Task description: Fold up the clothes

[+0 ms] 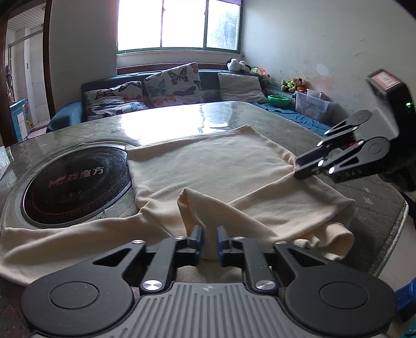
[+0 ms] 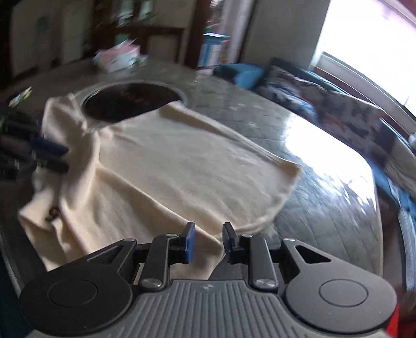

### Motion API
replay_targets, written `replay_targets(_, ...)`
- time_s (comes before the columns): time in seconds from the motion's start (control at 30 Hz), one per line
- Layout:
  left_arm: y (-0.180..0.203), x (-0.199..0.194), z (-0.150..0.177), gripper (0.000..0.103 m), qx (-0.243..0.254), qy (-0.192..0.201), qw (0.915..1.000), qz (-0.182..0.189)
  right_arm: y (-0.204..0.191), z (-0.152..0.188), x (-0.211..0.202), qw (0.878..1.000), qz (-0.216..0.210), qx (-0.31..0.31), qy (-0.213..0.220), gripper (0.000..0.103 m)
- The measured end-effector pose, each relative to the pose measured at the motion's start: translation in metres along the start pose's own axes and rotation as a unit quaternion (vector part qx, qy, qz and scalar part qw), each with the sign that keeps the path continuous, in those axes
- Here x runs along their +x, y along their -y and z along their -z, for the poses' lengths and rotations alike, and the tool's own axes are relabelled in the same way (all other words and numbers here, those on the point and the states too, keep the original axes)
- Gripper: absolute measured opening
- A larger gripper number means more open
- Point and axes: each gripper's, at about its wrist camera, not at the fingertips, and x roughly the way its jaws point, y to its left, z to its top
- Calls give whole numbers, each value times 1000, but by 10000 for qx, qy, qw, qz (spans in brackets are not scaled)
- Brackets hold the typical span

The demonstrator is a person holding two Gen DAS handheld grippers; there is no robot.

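- The cream shirt [image 1: 208,169] lies spread on the tabletop [image 1: 182,119], one sleeve folded across.
- Left hand-held gripper [image 1: 209,243] pinches the sleeve fold.
- Right hand-held gripper [image 2: 206,243] stands released over the shirt's edge.

Two wrist cameras, both low and close over the bench [image 1: 182,122].
Left wrist view faces the window [image 1: 179,24] and sofa [image 1: 145,88]; right wrist view, blurred, tilts steeply down from the opposite side towards shelves. Both share the cream shirt [image 1: 208,166], the round black hob [image 2: 130,100], and each sees the other's fingers [image 1: 306,166].
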Motion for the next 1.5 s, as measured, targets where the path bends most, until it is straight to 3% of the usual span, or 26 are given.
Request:
replay_targets(0.2, -5, -10, 1, 9, -103, 3, 9999, 58, 4, -8, 9, 9957, -559, -666, -320, 26)
replay_targets(0.4, -16, -13, 3, 12, -350, -77, 9993, 46, 16, -12, 15, 9902, -1066, -691, -584, 25)
replay_targets(0.47, -18, -16, 3, 20, -313, -45, 9995, 97, 20, -13, 16, 9890, -1185, -608, -642, 24)
replay_targets(0.5, -19, -17, 4, 31, -301, -52, 9995, 73, 22, -13, 16, 9885, -1223, -590, -664, 19)
replay_targets(0.6, -19, -15, 7, 36, -261, -141, 9996, 8, 22, -13, 14, 9892, -1144, -584, -707, 7)
replay_targets(0.7, -20, -11, 10, 38, -231, -250, 9994, -45, 20, -12, 3, 9923, -884, -627, -601, 5)
replay_targets(0.9, -22, -9, 14, 38, -192, -344, 9991, -136, 37, 3, -16, 9974, -470, -256, -488, 5)
replay_targets(1.2, 3, -1, -12, 36, 16, -5, 10000, -71, 27, 13, -24, 9998, -186, 99, -47, 10)
replay_targets(1.33, 13, 14, -13, 36, 127, -51, 9999, 27, 9, 20, -34, 9992, -288, 201, 174, 12)
replay_targets(1.5, 10, 25, -4, 35, 220, -314, 9992, -117, -7, 43, -37, 9988, -343, 354, -4, 12)
